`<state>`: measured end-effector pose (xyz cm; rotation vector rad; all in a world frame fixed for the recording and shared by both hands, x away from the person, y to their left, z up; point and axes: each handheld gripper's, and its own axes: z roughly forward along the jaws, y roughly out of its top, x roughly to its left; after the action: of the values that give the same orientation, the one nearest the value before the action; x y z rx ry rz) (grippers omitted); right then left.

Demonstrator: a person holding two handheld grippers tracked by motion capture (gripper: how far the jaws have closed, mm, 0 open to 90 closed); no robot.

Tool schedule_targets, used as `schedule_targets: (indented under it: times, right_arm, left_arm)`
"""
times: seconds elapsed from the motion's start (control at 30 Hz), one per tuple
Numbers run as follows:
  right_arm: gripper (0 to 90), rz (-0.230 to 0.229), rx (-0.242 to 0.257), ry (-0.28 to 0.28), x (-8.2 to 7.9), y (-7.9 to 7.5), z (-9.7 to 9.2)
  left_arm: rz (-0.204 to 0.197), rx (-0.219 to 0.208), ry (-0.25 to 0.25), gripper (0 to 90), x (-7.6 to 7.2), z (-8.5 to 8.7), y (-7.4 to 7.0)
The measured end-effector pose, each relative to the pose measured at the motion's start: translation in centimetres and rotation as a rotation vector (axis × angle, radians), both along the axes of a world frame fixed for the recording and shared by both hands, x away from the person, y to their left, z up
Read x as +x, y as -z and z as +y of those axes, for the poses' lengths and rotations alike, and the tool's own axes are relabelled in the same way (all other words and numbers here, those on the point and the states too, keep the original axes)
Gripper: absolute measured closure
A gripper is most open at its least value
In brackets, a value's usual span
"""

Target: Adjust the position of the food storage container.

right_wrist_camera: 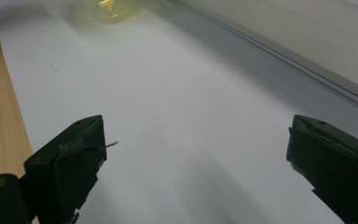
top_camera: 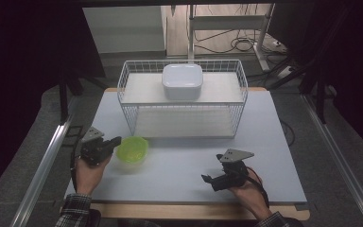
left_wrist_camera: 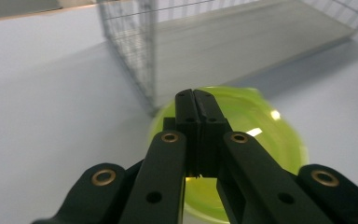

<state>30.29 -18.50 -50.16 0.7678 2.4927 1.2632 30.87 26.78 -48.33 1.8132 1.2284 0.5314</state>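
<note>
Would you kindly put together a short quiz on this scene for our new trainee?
1. True or false: the white container sits on the top shelf of the wire rack.
2. Which claw stands open? A) the left claw B) the right claw
3. What colour is the bowl at the left claw's tips?
Key: 1 true; 2 B; 3 green.

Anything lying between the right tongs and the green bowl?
No. In the high view, only bare table top separates the right tongs from the green bowl.
</note>
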Motion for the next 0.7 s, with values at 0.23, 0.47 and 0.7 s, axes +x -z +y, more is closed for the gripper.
schedule_targets:
  times: [0.23, 0.47, 0.7]
  right_arm:
    - [5.4, 0.001, -0.038, -0.02, -0.1, 0.3, 0.3]
    - [5.5, 0.005, -0.07, -0.03, -0.2, 0.5, 0.6]
    - [5.8, 0.006, -0.093, -0.033, -0.2, 0.7, 0.7]
  left_arm:
    - [0.062, 0.025, -0.046, 89.2, 1.0, 1.2, 1.9]
    - [0.097, 0.048, -0.049, 89.3, 1.3, 0.8, 2.7]
    - [0.116, 0.074, -0.034, 89.3, 1.3, -0.1, 2.9]
